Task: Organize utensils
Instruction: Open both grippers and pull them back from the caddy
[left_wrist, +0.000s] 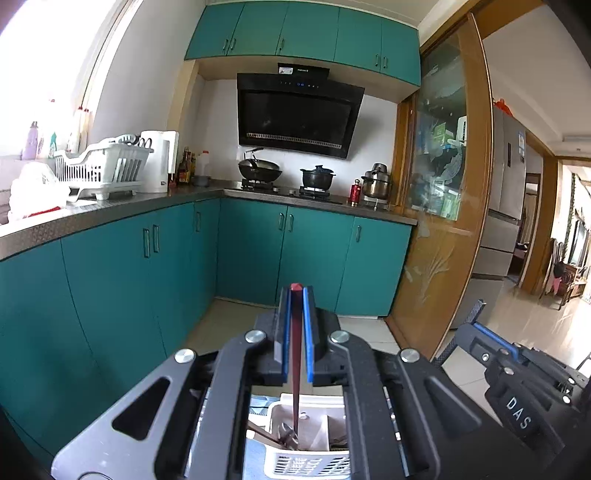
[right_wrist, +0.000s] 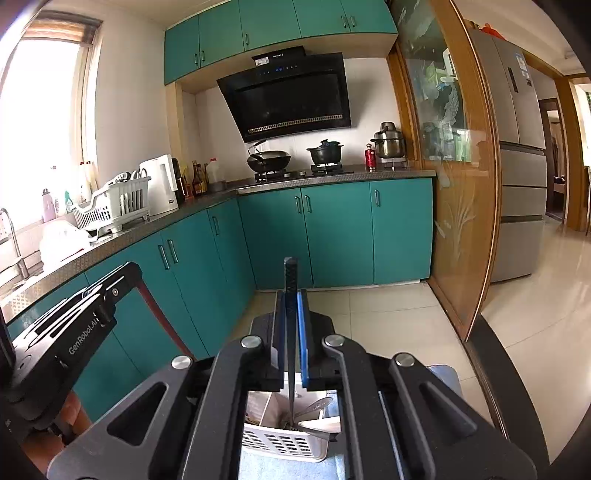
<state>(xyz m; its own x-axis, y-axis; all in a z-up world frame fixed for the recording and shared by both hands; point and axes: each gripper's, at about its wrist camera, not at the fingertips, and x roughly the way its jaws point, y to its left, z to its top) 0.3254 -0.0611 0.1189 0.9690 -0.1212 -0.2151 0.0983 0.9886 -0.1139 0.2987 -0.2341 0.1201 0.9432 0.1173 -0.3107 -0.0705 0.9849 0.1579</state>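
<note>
The left tongs pinch a dark red chopstick, held upright with its lower end down among the spoons in the white slotted utensil basket below. The right tongs pinch a dark blue-black chopstick the same way, its tip inside the same basket. Some cutlery already stands there, so sorting looks well along; both sticks are not yet released.

Wok and pot on stove
</note>
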